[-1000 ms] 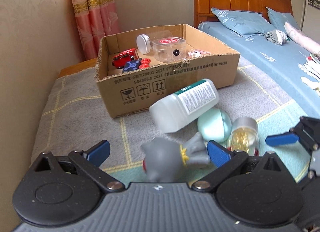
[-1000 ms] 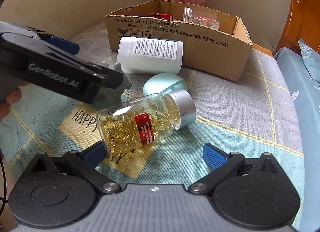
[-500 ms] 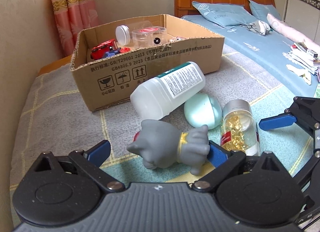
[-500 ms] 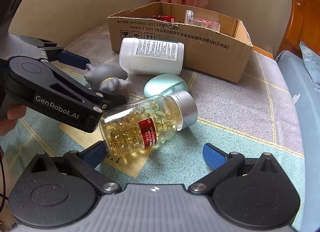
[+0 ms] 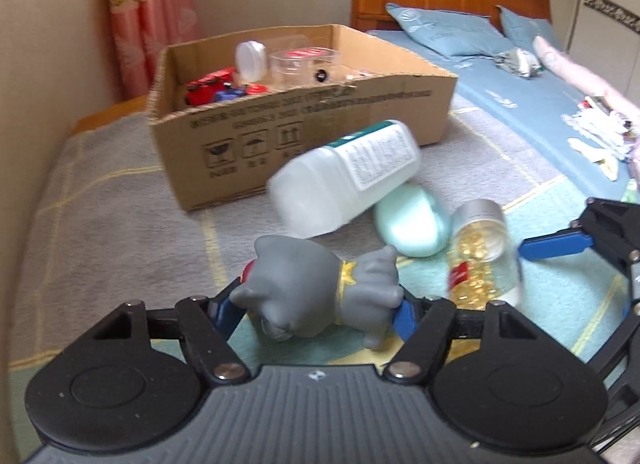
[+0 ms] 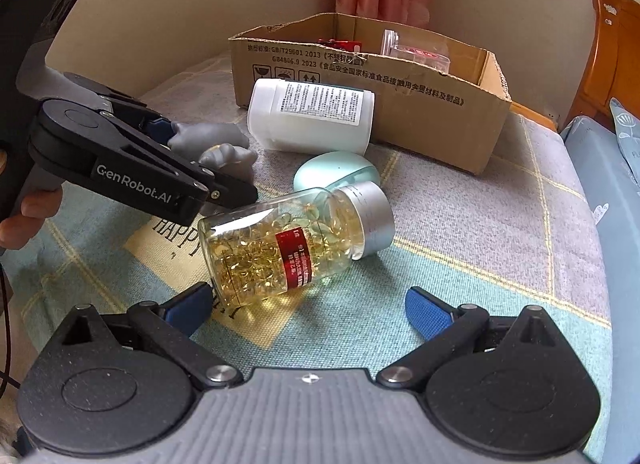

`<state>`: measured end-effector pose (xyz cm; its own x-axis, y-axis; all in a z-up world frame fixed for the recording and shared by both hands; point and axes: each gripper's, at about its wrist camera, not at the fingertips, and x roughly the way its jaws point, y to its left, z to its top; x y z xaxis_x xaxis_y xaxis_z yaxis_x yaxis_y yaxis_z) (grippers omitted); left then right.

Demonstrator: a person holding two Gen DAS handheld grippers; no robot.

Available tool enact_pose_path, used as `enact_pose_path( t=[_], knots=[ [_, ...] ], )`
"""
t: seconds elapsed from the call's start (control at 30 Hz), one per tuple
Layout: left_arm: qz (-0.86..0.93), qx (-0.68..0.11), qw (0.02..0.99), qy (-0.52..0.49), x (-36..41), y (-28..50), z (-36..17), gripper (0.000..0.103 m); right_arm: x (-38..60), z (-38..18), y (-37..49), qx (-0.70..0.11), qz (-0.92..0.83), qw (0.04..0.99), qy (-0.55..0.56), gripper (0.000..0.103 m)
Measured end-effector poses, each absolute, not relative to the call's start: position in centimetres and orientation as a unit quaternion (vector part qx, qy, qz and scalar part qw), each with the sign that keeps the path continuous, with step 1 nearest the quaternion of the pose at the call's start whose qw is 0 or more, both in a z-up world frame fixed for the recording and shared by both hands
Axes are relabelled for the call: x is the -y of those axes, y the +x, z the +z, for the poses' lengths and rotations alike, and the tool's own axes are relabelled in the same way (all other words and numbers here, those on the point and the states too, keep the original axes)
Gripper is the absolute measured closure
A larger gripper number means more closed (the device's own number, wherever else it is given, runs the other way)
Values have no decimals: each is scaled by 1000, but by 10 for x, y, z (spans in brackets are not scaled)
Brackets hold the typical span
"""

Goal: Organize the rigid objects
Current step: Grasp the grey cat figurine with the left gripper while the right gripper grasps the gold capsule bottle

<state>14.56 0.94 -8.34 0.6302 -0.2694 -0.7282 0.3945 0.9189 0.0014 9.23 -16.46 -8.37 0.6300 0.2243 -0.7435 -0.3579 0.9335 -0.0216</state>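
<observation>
My left gripper (image 5: 316, 310) is shut on a grey toy cat (image 5: 324, 290), held just above the mat; it also shows in the right wrist view (image 6: 216, 143). My right gripper (image 6: 308, 304) is open, its fingers on either side of the base of a clear capsule bottle (image 6: 288, 244) with a silver cap, lying on its side. A white pill bottle (image 6: 312, 115) lies on its side by a mint-green oval case (image 6: 336, 171). The cardboard box (image 5: 288, 131) behind them holds red toys and clear containers.
A grey and teal checked mat (image 6: 480, 223) covers the surface. A wall (image 5: 48, 63) runs along the left. A bed with blue sheet (image 5: 540, 103) and wooden headboard lies to the right. Pink curtains (image 5: 152, 15) hang behind the box.
My left gripper has closed on the grey toy cat, which was lying loose between its open fingers, and lifted it slightly. My right gripper has stayed open around the capsule bottle.
</observation>
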Motion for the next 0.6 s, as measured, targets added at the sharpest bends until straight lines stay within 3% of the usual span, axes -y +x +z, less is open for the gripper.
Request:
enact_pose_path(
  t=[0.6],
  knots=[
    [-133,-399,904,79,-37,143,-84,30,159,-72,124,-392,242,874,-156,0]
  ],
)
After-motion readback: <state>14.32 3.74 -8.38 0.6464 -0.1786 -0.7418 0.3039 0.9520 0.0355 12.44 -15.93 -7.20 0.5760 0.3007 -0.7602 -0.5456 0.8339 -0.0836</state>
